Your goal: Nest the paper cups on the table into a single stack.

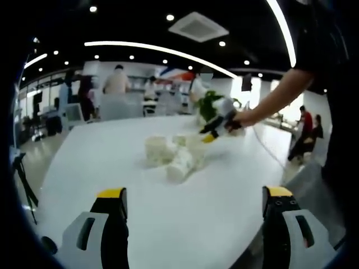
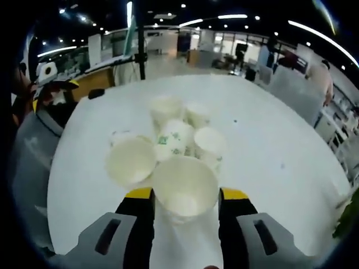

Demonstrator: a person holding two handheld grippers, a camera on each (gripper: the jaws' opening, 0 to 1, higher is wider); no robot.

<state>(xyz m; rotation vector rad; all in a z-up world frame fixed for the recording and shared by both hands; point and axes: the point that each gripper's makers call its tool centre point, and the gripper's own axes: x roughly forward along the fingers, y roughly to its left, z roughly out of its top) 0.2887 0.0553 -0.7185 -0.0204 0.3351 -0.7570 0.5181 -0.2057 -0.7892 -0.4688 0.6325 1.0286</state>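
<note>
White paper cups (image 2: pixel 171 140) sit clustered together on a round white tabletop (image 2: pixel 263 140), some upright, others tipped on their sides. In the right gripper view, the right claw (image 2: pixel 184 204) brackets the nearest upright white paper cup (image 2: pixel 184 185), its yellow-tipped jaws pressed against the cup's sides just below the rim. In the left gripper view, the left claw (image 1: pixel 193 202) hangs over the tabletop's near edge, jaws wide apart and holding nothing, while the cup cluster (image 1: pixel 174 156) lies farther off, near the tabletop's middle, with the right claw (image 1: pixel 216 130) reaching in at its far right.
</note>
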